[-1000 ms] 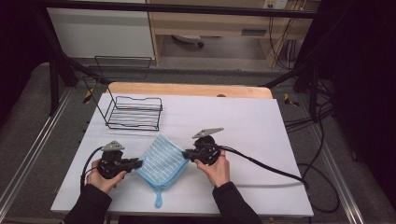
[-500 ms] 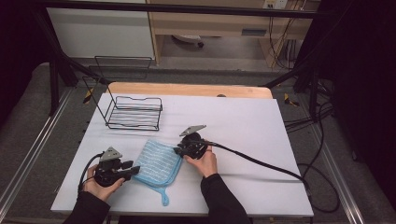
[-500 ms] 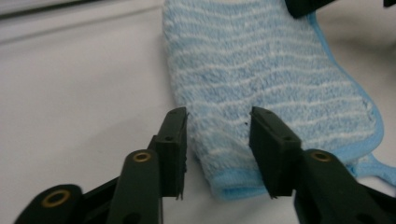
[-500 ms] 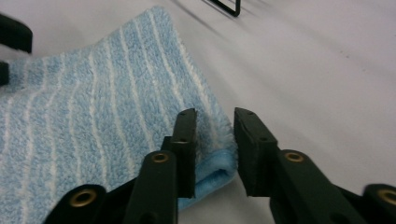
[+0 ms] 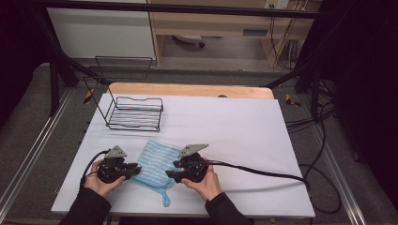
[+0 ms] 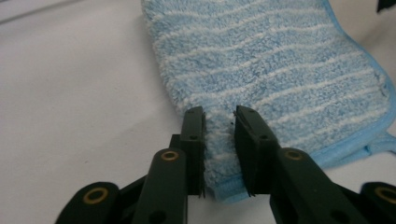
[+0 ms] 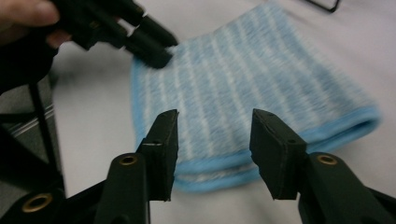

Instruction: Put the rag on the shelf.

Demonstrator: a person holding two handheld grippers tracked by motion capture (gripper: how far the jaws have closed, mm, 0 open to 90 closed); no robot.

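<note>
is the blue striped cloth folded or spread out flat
Folded. In the right gripper view the cloth shows two stacked blue-trimmed edges along its near side, one layer over another.

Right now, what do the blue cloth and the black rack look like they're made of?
Blue cloth: looks like terry or microfibre, a fuzzy looped pile with white stripes and a smooth stitched blue binding along the edge; soft, matte. Black rack: looks like thin metal wire with a dark coating, judging by its slim rigid bars and open grid; whether paint or plastic coat, I can't tell.

Black wire rack (image 5: pixel 133 114) (upright) on white table (image 5: pixel 244 136)
</note>
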